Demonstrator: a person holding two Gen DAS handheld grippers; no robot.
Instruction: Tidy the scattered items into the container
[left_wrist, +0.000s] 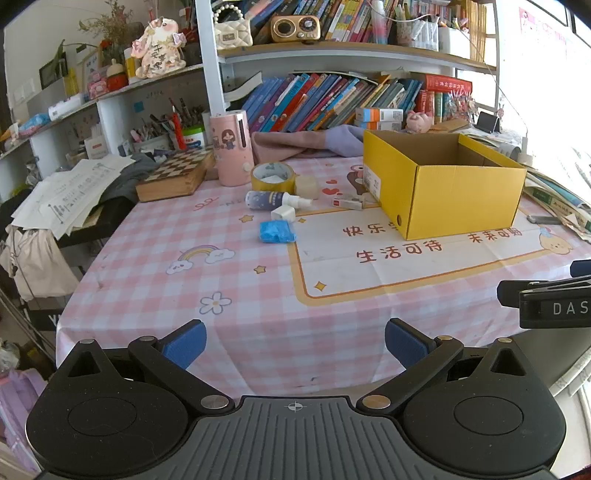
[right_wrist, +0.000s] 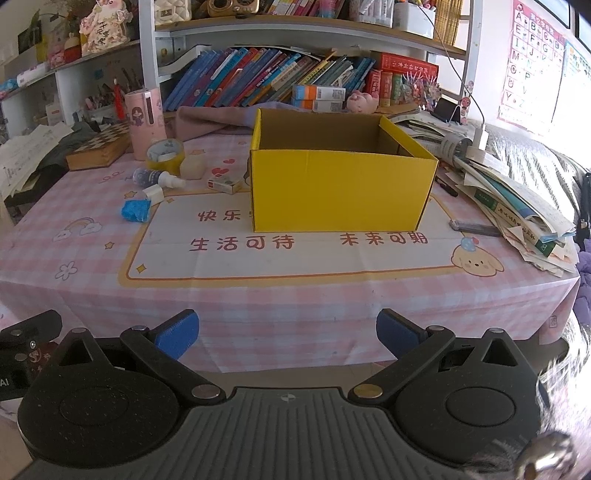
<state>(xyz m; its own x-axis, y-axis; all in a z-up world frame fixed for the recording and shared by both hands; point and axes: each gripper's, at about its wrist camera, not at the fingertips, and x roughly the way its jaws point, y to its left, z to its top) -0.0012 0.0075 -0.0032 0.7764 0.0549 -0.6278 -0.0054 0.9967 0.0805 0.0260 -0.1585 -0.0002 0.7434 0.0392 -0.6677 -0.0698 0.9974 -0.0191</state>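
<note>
The yellow box (right_wrist: 343, 188) stands open-topped on the worktop (right_wrist: 295, 295), on the white panel of the pink checked cloth; it serves as the landmark.

Scattered items lie in a cluster to the left of the box:
- The small white carton (right_wrist: 224, 183) lies closest to the box, near its left wall.
- The pale block (right_wrist: 192, 165) sits further left, just beside the tape roll (right_wrist: 165, 152).
- The spray bottle (right_wrist: 157, 178) lies on its side in front of the tape roll, nozzle toward the box.
- The white cap (right_wrist: 154, 193) lies just in front of the bottle.
- The blue wad (right_wrist: 135, 210) lies furthest forward and left of the box.

A dark flat bar (right_wrist: 474, 228) lies to the right of the box, beside a heap of books.

The left tongs (left_wrist: 295, 341) stand wide and hold nothing, over the near edge of the worktop. The right tongs (right_wrist: 287, 334) also stand wide and hold nothing, facing the front wall of the box.
</note>
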